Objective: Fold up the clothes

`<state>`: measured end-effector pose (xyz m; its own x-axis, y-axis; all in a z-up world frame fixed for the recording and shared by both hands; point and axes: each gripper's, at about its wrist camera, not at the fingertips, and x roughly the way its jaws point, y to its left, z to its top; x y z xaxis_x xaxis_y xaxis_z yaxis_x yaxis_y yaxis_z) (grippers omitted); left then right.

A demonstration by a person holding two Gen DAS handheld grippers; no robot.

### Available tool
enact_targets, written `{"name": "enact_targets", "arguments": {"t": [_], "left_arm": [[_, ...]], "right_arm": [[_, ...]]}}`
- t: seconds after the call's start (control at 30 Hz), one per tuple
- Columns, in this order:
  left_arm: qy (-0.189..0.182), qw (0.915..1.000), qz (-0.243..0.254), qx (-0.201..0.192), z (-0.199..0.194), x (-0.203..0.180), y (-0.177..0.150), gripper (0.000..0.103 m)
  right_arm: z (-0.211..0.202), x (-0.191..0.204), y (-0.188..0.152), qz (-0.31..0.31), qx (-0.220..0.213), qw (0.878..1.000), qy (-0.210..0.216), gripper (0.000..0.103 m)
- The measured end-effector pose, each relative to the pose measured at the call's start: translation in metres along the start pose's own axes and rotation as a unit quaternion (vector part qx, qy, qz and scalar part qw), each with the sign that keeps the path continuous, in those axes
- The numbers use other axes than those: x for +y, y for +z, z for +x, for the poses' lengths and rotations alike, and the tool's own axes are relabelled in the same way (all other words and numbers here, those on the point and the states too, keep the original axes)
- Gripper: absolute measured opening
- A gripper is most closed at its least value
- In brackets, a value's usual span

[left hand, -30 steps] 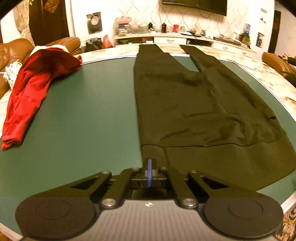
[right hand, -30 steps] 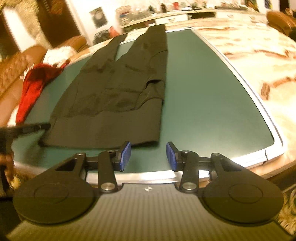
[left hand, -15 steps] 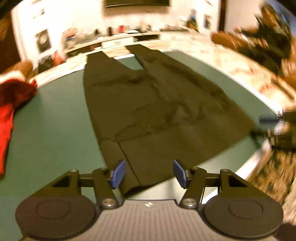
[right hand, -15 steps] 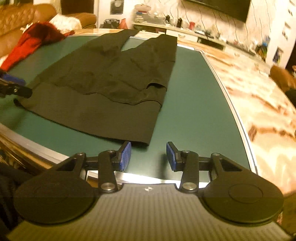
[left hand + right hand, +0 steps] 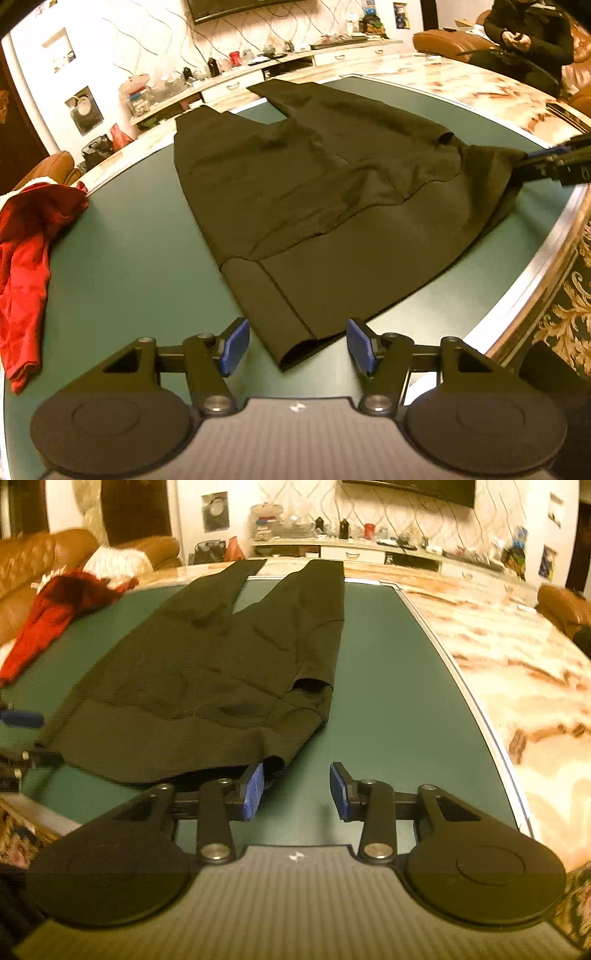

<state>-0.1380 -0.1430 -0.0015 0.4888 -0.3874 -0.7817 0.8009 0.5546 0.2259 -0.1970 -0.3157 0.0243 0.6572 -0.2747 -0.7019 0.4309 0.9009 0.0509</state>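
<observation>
Dark trousers (image 5: 332, 206) lie flat on the green table (image 5: 140, 266), legs pointing to the far edge and waistband nearest me. My left gripper (image 5: 297, 345) is open, its blue pads either side of the waistband's near left corner. My right gripper (image 5: 296, 790) is open at the waistband's right corner, its left pad touching the cloth edge of the trousers (image 5: 207, 679). In the left wrist view the right gripper (image 5: 546, 162) sits at the far right, where the waistband corner is lifted a little. The left gripper's blue pad (image 5: 22, 719) shows at the left edge of the right wrist view.
A red garment (image 5: 26, 258) lies heaped on the table's left side, and also shows in the right wrist view (image 5: 55, 609). The table's metal rim (image 5: 546, 258) runs close on the right. Brown sofas, a cluttered sideboard (image 5: 280, 70) and a seated person (image 5: 532, 33) stand behind.
My left gripper opened from shut a second ago and swung to the waistband's left corner. My right gripper moved in to the right corner, which now rises slightly.
</observation>
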Motion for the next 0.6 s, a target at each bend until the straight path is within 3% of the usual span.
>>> {"name": "enact_targets", "arguments": {"t": [0.3, 0.6], "left_arm": [[0.015, 0.9993, 0.034, 0.005, -0.004, 0.016, -0.006, 0.064], [0.042, 0.9928, 0.112, -0.008, 0.001, 0.008, -0.003, 0.066]], "right_arm": [[-0.001, -0.002, 0.0, 0.021, 0.001, 1.0, 0.004, 0.045], [0.0, -0.004, -0.003, 0.061, 0.006, 0.998, 0.012, 0.045]]}}
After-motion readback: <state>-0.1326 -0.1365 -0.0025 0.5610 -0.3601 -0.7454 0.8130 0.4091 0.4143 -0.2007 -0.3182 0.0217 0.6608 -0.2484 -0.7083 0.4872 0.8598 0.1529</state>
